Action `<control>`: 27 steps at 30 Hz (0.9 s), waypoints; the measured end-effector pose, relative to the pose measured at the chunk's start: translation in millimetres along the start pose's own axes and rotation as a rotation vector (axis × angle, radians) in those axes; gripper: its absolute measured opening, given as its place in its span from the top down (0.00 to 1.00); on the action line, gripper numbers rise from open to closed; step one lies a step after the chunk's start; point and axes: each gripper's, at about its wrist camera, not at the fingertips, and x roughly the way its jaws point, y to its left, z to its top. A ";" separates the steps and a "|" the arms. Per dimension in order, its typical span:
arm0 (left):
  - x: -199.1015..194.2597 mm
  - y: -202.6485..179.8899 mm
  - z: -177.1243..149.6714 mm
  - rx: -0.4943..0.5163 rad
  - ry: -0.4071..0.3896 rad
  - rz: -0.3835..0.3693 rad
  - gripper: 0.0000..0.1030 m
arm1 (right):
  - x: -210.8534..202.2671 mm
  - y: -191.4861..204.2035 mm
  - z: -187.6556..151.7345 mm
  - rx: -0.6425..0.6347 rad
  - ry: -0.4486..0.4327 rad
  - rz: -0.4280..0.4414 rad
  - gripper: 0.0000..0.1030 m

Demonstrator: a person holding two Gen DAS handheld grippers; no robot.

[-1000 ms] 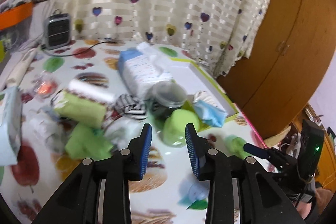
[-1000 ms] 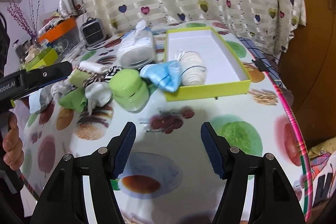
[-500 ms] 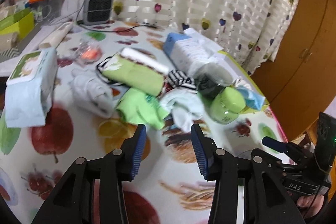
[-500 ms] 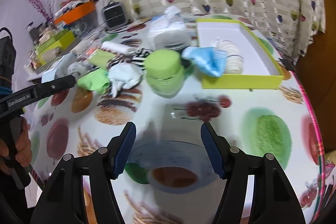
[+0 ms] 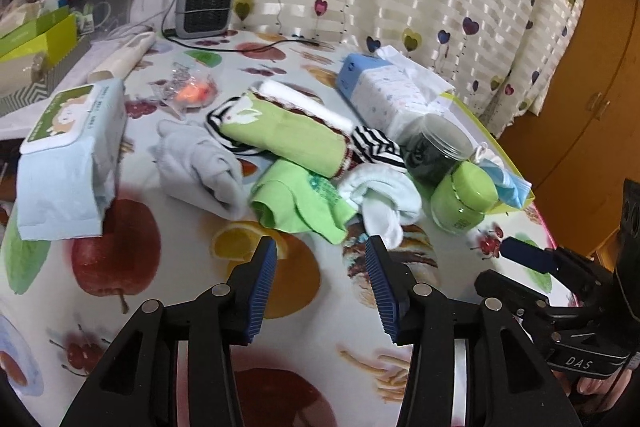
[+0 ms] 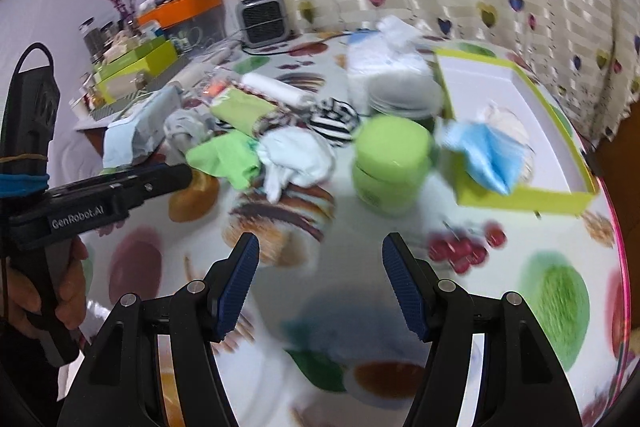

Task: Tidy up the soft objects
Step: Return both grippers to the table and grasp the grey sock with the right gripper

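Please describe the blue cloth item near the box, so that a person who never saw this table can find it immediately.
Look first at the yellow-green box with white inside, at the table's right side. The light blue cloth hangs over its near wall, just right of the green jar. It is the only shiny pale blue fabric; nearby pieces are white, green or striped.
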 end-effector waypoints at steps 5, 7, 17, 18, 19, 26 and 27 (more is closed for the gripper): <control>-3.3 13.1 0.4 -0.023 -0.010 0.022 0.56 | 16.1 21.0 19.6 -0.076 0.001 0.011 0.37; -3.9 16.6 0.2 -0.029 -0.010 0.024 0.56 | 23.2 27.3 29.6 -0.103 -0.004 0.003 0.37; -8.2 33.5 -1.5 -0.048 -0.020 0.027 0.53 | 74.8 37.3 60.6 -0.154 0.074 -0.089 0.37; -7.9 35.0 -1.4 -0.051 -0.020 0.027 0.53 | 79.5 36.7 61.3 -0.156 0.085 -0.104 0.37; -7.5 35.9 -1.3 -0.052 -0.020 0.027 0.53 | 81.9 35.9 61.4 -0.157 0.092 -0.113 0.37; -4.1 39.6 -0.5 -0.057 -0.019 0.019 0.53 | 95.6 41.3 62.2 -0.204 0.126 -0.177 0.38; -3.5 40.3 -0.2 -0.057 -0.020 0.015 0.53 | 97.6 42.5 61.7 -0.214 0.134 -0.182 0.42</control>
